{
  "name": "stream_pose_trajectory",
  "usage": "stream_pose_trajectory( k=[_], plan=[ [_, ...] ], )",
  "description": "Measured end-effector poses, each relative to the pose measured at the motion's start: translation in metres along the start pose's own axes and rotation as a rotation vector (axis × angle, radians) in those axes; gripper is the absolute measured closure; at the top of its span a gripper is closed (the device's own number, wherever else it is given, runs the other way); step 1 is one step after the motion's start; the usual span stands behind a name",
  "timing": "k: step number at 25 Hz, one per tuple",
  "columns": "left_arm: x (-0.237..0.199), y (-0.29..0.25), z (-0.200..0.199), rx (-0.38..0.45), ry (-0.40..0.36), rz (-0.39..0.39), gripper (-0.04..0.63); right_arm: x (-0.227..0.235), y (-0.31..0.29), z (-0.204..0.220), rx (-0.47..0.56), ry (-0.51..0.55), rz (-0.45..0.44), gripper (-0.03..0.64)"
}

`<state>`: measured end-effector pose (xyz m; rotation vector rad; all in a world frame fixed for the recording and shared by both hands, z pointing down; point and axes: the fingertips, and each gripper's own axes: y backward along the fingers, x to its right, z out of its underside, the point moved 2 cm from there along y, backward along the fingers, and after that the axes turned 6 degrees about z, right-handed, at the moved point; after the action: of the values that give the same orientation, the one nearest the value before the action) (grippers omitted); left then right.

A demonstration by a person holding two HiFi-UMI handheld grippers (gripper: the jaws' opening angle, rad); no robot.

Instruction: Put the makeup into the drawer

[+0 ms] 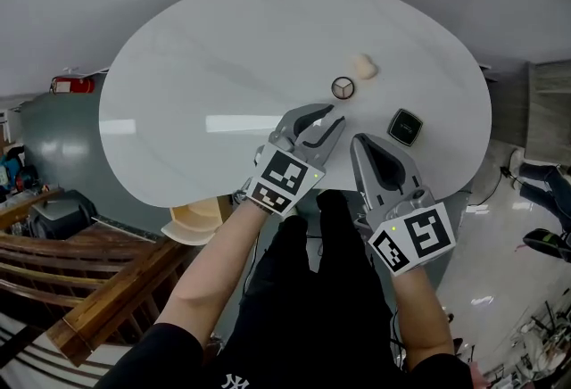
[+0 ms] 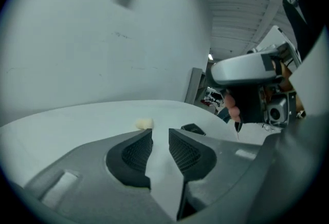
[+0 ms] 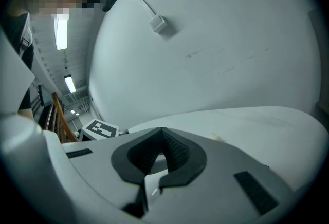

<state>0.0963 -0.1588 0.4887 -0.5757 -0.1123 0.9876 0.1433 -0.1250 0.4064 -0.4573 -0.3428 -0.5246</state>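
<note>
Cream-coloured, the makeup sponge (image 1: 364,66) lay on the white table (image 1: 178,111), well ahead of the jaws of the left gripper (image 1: 323,118). A round compact (image 1: 343,88) sat just beyond their tips. Those jaws stood slightly apart and empty (likely readied for a pick). The right gripper (image 1: 368,144), its tips together on nothing, had a black square compact (image 1: 406,127) just beside it.

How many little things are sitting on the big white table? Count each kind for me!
Cream puff: 1
Round case with a dark rim: 1
Black square case: 1
Total on the white table: 3
</note>
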Motion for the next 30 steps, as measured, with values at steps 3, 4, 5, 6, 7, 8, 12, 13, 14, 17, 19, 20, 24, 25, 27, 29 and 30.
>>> stream_pose_trajectory(
  k=[3, 4, 5, 6, 7, 8, 12, 13, 14, 17, 19, 20, 24, 25, 27, 29, 30],
  plan=[
    [-0.01, -0.015, 0.008, -0.026, -0.025, -0.013, 0.476, 0.009, -0.006, 0.004, -0.009, -0.016, 0.003, 0.603],
    [-0.014, -0.019, 0.01, -0.033, -0.032, -0.018, 0.467, 0.013, -0.007, 0.005, -0.011, -0.021, 0.006, 0.603],
    [-0.017, -0.024, 0.012, -0.038, -0.038, -0.023, 0.458, 0.016, -0.008, 0.006, -0.013, -0.025, 0.008, 0.603],
    [-0.02, -0.027, 0.014, -0.042, -0.045, -0.03, 0.449, 0.019, -0.008, 0.006, -0.013, -0.03, 0.011, 0.603],
    [-0.023, -0.031, 0.015, -0.044, -0.052, -0.037, 0.441, 0.022, -0.009, 0.006, -0.013, -0.035, 0.014, 0.603],
    [-0.026, -0.034, 0.016, -0.045, -0.061, -0.044, 0.434, 0.026, -0.009, 0.006, -0.014, -0.041, 0.018, 0.603],
    [-0.033, -0.047, 0.025, -0.073, -0.089, -0.063, 0.402, 0.039, -0.012, 0.007, -0.022, -0.063, 0.035, 0.603],
    [-0.034, -0.049, 0.026, -0.08, -0.101, -0.066, 0.399, 0.041, -0.013, 0.008, -0.024, -0.065, 0.036, 0.603],
    [-0.035, -0.052, 0.027, -0.084, -0.113, -0.069, 0.395, 0.041, -0.014, 0.008, -0.026, -0.066, 0.035, 0.603],
    [-0.038, -0.058, 0.031, -0.091, -0.13, -0.085, 0.383, 0.043, -0.016, 0.01, -0.035, -0.067, 0.032, 0.603],
    [-0.039, -0.062, 0.033, -0.102, -0.134, -0.091, 0.379, 0.046, -0.016, 0.012, -0.041, -0.068, 0.034, 0.603],
    [-0.04, -0.064, 0.034, -0.108, -0.137, -0.095, 0.379, 0.047, -0.017, 0.012, -0.043, -0.07, 0.036, 0.603],
    [-0.045, -0.069, 0.038, -0.133, -0.131, -0.103, 0.379, 0.05, -0.017, 0.01, -0.044, -0.074, 0.04, 0.603],
    [-0.046, -0.071, 0.039, -0.138, -0.127, -0.103, 0.379, 0.051, -0.016, 0.01, -0.046, -0.075, 0.041, 0.603],
    [-0.047, -0.076, 0.041, -0.151, -0.124, -0.105, 0.379, 0.054, -0.016, 0.011, -0.05, -0.075, 0.044, 0.603],
    [-0.048, -0.079, 0.043, -0.165, -0.129, -0.114, 0.379, 0.057, -0.015, 0.013, -0.054, -0.078, 0.049, 0.603],
    [-0.048, -0.08, 0.043, -0.17, -0.133, -0.122, 0.379, 0.059, -0.015, 0.013, -0.055, -0.081, 0.051, 0.603]
  ],
)
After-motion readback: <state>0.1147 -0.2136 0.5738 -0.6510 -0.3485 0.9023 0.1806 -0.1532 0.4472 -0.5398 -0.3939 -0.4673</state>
